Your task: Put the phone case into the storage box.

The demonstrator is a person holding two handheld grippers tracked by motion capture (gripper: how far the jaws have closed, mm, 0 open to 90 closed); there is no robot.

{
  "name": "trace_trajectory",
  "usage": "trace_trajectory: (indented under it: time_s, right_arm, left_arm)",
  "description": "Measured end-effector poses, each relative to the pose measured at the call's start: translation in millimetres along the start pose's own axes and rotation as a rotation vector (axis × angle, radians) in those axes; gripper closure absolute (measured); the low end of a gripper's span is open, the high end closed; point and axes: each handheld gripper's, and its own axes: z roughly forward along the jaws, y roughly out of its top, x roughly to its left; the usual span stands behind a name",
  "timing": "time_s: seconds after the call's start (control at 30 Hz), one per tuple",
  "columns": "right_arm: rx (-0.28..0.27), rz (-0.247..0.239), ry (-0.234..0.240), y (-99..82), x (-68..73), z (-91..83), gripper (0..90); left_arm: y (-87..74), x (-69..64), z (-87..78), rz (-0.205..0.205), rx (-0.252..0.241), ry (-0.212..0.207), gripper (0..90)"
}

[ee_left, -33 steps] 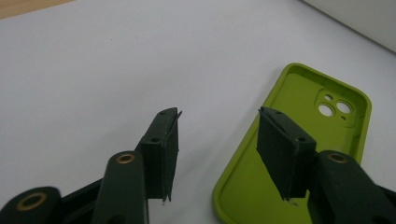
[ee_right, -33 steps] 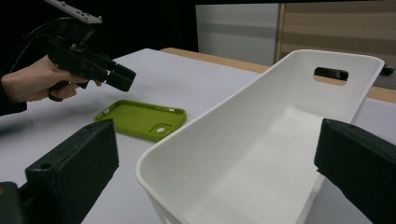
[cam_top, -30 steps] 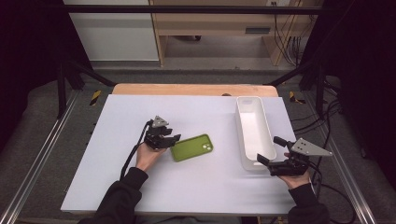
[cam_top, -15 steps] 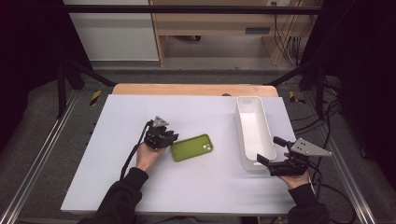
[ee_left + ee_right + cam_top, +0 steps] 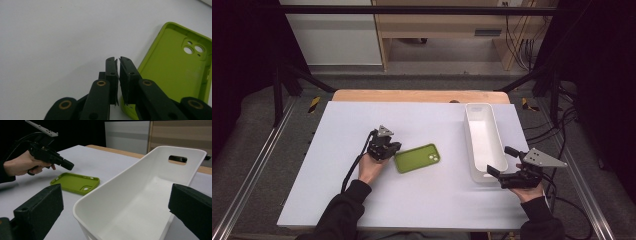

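Green phone case sits on the tabletop, nothing binned yet

Left tool (image 5: 393,146), around 8 o'clock on the tabletop (image 5: 337,150), has just been closing; its jaws are nearly together at the case's near corner, and whether they pinch its rim I can't tell. The phone case (image 5: 416,158) lies flat just past center, open side up, lime green, camera cutouts facing 3 o'clock. At 4 o'clock the right tool (image 5: 502,161) gapes wide, straddling the near end of the empty white bin (image 5: 472,145) without gripping. So: grab, lift and drop are all left, I'd guess.

Black sleeves (image 5: 343,216); black hand-held gripper (image 5: 118,82), brass-ringed screws.
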Motion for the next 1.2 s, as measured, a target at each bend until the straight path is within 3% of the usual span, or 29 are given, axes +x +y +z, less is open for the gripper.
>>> trace_trajectory:
  time_s: [0.57,1.2]
  right_arm:
    - [0.001,0.002,0.000,0.1,-0.1,-0.3,0.2]
    - [-0.001,0.002,-0.001,0.6,-0.3,-1.4,0.2]
  left_arm:
    - [-2.4,-0.1,5.8,0.014,0.045,-0.011,89.6]
    - [-3.7,-0.4,5.1,0.018,0.061,-0.021,89.7]
